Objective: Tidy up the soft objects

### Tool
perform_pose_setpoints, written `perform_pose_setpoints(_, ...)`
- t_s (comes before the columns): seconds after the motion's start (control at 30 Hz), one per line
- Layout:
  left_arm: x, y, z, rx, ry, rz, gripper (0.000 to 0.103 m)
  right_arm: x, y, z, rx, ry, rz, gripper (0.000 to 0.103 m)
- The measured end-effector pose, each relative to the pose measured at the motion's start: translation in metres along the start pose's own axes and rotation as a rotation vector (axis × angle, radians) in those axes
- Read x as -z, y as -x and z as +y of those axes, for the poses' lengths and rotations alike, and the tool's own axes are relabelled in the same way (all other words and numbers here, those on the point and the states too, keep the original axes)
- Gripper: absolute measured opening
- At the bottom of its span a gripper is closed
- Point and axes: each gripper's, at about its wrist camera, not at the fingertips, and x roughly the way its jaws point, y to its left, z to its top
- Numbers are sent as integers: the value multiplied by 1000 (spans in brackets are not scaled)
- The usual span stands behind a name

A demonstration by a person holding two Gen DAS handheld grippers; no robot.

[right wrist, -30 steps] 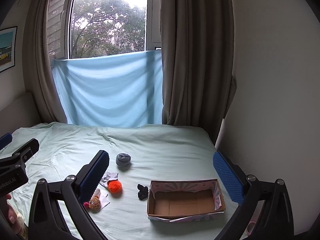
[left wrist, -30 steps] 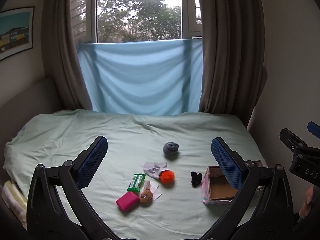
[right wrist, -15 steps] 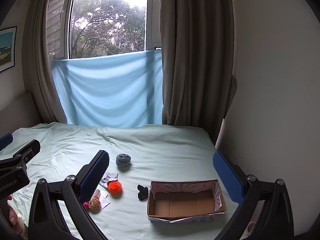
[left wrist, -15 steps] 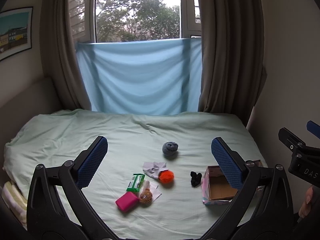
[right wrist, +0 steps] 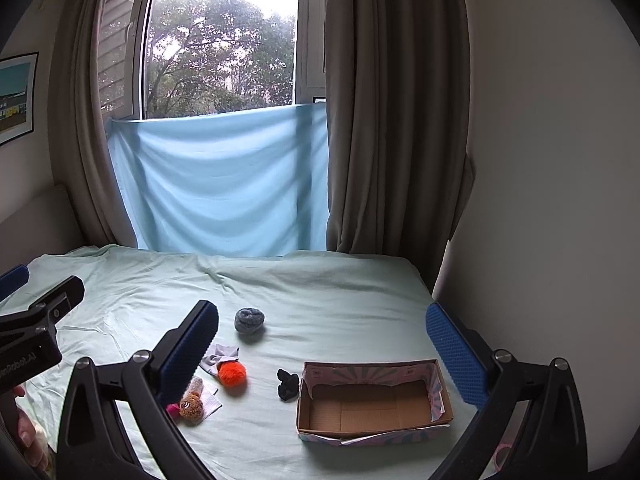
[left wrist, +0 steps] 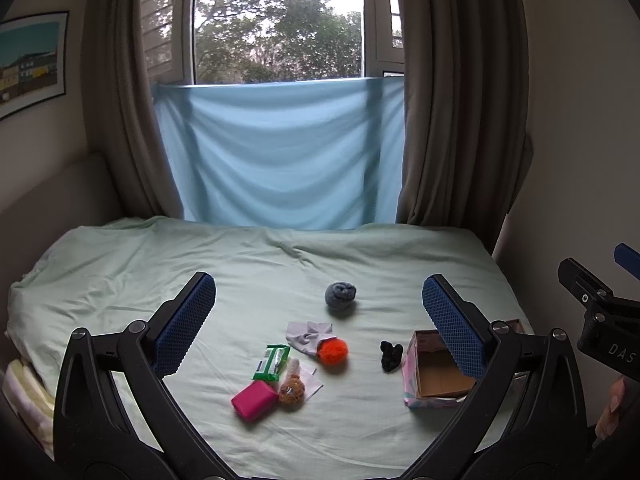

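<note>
Soft things lie on the pale green bed: a rolled grey sock, a grey cloth, an orange pompom, a black scrunchie, a small brown plush and a pink block. An open cardboard box stands empty at the right. My left gripper is open and empty, above and short of the pile. My right gripper is open and empty, short of the box.
A green wipes packet and a white paper lie in the pile. A wall runs along the bed's right side. Curtains and a blue sheet hang behind the bed.
Both views have shifted very slightly; the objects on the bed have not moved and both grippers stay open.
</note>
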Motion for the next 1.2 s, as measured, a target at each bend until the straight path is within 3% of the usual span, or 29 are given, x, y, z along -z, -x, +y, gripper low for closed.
perform_pose_setpoints(0.87, 1, 14, 1, 3, 5, 0, 103, 8, 7, 3, -13, 6, -18, 103)
perform_pose_setpoints(1.03, -2, 15, 13, -14, 23, 12, 103, 6, 4, 5, -29, 22, -3, 103)
perform_pose_setpoints(1.2, 17, 3, 44, -38, 49, 47, 103, 12, -6, 19, -52, 56, 4, 103)
